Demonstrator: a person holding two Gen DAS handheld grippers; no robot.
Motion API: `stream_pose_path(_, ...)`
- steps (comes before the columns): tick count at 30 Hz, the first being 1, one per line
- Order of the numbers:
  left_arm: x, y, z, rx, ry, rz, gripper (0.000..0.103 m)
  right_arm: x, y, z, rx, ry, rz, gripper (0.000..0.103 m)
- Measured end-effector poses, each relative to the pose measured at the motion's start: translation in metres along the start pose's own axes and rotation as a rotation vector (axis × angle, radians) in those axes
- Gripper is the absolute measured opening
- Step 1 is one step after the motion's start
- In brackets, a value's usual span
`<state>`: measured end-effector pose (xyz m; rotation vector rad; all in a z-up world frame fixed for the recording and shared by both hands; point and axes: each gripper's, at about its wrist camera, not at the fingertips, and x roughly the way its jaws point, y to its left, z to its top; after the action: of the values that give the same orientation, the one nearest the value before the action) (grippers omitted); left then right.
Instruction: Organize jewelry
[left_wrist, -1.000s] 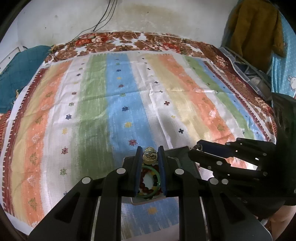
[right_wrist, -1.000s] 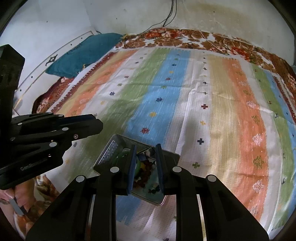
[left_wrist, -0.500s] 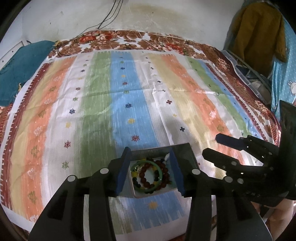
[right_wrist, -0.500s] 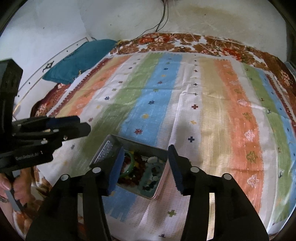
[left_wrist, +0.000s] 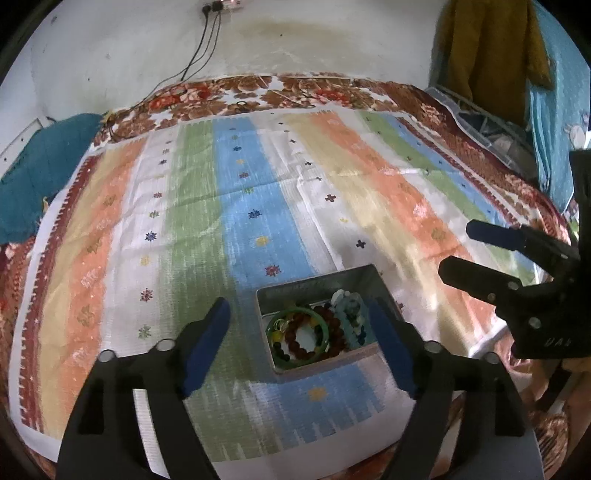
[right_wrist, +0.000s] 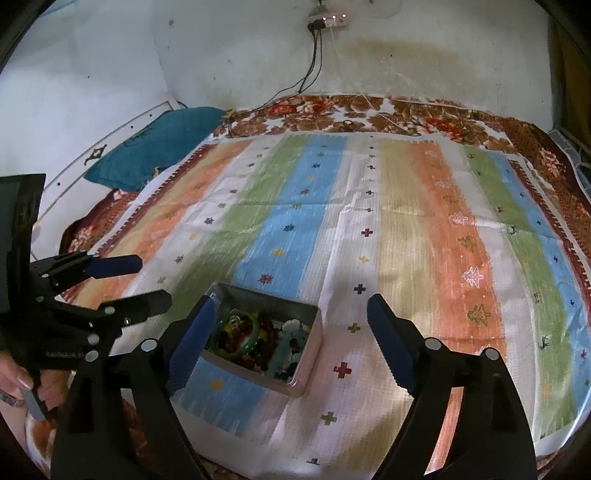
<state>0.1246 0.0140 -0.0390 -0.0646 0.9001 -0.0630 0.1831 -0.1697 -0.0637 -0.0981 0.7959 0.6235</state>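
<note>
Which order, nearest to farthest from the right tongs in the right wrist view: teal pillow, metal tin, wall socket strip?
From the right tongs, jaws wide and empty:
1. Metal tin, between the fingers, on the striped cloth.
2. Teal pillow, far left, beside the wall.
3. Wall socket strip, top centre, high on the wall.

Soft, even daylight fills both wrist views, falling on the striped cloth (left_wrist: 258, 206) without harsh glare. Faint shadows darken the cloth's near edge around the metal tin (left_wrist: 321, 284), and another soft patch lies toward its middle in the right view. Fisheye lenses bow the cloth's edges and black out the corners. Colours look washed, detail slightly soft throughout.
</note>
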Motion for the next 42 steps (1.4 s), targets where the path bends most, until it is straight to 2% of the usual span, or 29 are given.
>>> stream_pose_path(5, -0.002, 0.006, -0.004, -0.016, 0.008, 0.013, 0.085, -0.006, 0.001, -0.002, -0.007, 0.000, -0.008, 0.095)
stream_pose_path(8, -0.005, 0.010, -0.010, -0.049, 0.016, -0.042, 0.086, -0.013, 0.007, -0.004, -0.033, -0.013, 0.021, 0.097)
stream_pose_path(10, -0.008, 0.010, -0.016, -0.047, 0.008, -0.063, 0.090, -0.016, 0.009, -0.006, -0.047, -0.015, 0.038, 0.098)
stream_pose_path(11, -0.009, 0.009, -0.018, -0.038, 0.004, -0.053, 0.096, -0.017, 0.011, -0.007, -0.055, -0.018, 0.033, 0.098)
stream_pose_path(12, -0.010, 0.008, -0.020, -0.031, -0.001, -0.039, 0.097, -0.019, 0.012, -0.007, -0.059, -0.020, 0.028, 0.098)
stream_pose_path(16, -0.017, 0.005, -0.021, -0.022, -0.026, -0.053, 0.097, -0.022, 0.013, -0.009, -0.055, -0.023, 0.011, 0.098)
stream_pose_path(23, -0.025, 0.002, -0.021, -0.008, -0.062, -0.012, 0.097, -0.029, 0.011, -0.012, -0.047, -0.020, -0.002, 0.098)
stream_pose_path(33, -0.029, -0.006, -0.023, 0.029, -0.078, 0.025, 0.097, -0.031, 0.012, -0.015, -0.052, -0.019, -0.018, 0.098)
stream_pose_path(42, -0.033, -0.009, -0.024, 0.042, -0.091, 0.030, 0.097, -0.035, 0.016, -0.020, -0.081, -0.021, -0.022, 0.098)
